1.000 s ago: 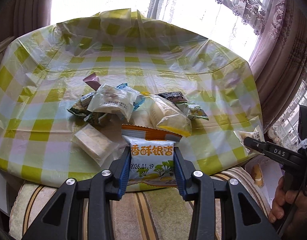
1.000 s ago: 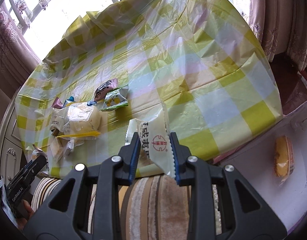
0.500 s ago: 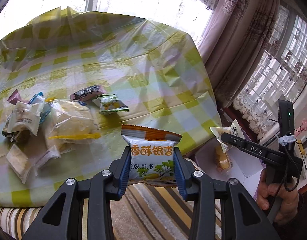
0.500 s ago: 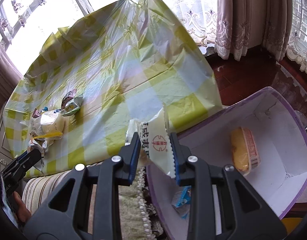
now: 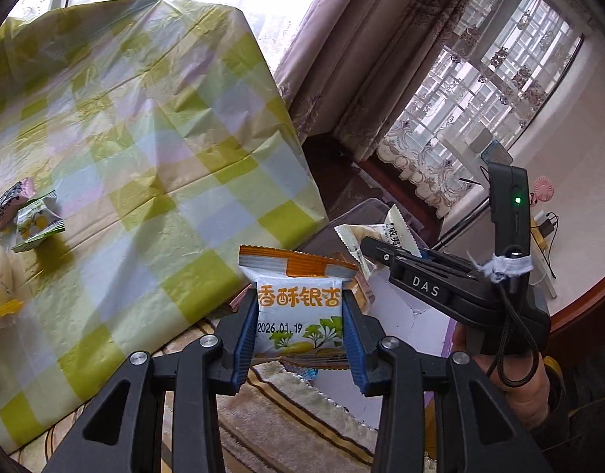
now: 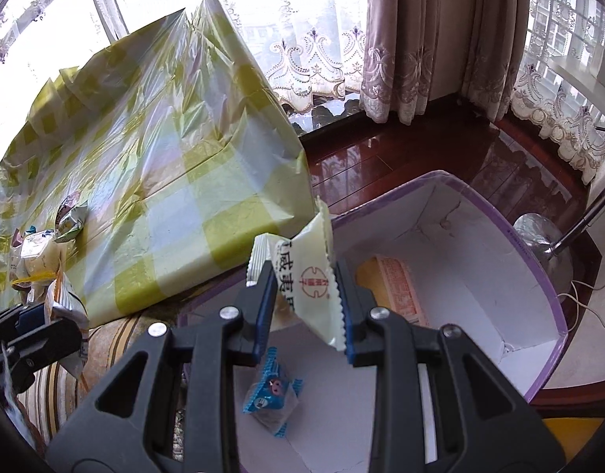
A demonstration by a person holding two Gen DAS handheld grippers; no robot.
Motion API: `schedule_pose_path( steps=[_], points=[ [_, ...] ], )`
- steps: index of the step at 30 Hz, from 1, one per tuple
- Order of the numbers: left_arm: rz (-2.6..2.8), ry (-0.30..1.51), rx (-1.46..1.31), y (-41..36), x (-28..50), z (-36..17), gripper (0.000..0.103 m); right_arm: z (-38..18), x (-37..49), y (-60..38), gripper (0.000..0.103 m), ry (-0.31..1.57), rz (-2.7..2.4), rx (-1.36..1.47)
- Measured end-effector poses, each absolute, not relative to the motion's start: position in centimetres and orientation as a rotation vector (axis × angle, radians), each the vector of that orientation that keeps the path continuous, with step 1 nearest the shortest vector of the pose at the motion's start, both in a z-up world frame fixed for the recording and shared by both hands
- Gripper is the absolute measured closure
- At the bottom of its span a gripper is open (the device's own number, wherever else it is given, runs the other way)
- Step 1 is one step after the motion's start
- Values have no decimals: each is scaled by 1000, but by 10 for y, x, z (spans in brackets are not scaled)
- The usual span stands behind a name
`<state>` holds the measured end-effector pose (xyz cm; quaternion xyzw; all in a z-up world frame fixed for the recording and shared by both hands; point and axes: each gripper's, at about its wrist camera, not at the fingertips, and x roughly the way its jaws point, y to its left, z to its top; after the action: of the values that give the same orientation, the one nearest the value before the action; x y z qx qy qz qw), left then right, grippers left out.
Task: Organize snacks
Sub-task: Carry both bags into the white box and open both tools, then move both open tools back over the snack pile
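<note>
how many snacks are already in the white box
2. An orange packet lies on the floor of the box toward its far side, and a small blue-and-white candy lies near its front. The right gripper and its snack may hide others.

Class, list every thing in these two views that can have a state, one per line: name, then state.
Left tool: shut on the ginkgo snack packet.
Ginkgo snack packet: upright, clamped by its sides.
Right tool: shut on the cream packet.
Cream packet: held, tilted, above the box.
Box: open, holding two snacks.
Blue candy: lying in the box.
Yellow packet: lying in the box.
</note>
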<state>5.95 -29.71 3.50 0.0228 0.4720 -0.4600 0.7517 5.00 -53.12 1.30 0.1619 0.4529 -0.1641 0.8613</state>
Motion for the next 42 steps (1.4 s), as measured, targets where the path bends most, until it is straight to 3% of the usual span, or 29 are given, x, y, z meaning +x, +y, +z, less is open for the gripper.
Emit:
schedule_pose_path(
  steps=[5, 9, 11, 13, 15, 20, 28, 42],
  points=[
    [-1059, 1066, 72, -313, 54, 31, 58, 9, 48, -538, 69, 963, -367, 347],
    [-1062, 1077, 43, -308, 57, 30, 33, 9, 48, -540, 67, 967, -386, 344],
    [-1039, 1060, 35, -304, 59, 33, 31, 9, 48, -539, 60, 966, -391, 347],
    [-970, 1024, 55, -299, 62, 38, 25, 11, 48, -538, 37, 961, -403, 341],
    [-860, 973, 106, -294, 63, 43, 21, 15, 48, -535, 30, 949, -410, 323],
    [-662, 839, 198, -275, 65, 54, 21, 23, 54, -527, 22, 941, -392, 321],
    [-557, 714, 81, -214, 77, 70, 20, 38, 66, -497, 10, 912, -397, 231],
    [-246, 593, 138, -105, 81, 75, 17, 62, 91, -423, 8, 881, -273, 52]
  ],
)
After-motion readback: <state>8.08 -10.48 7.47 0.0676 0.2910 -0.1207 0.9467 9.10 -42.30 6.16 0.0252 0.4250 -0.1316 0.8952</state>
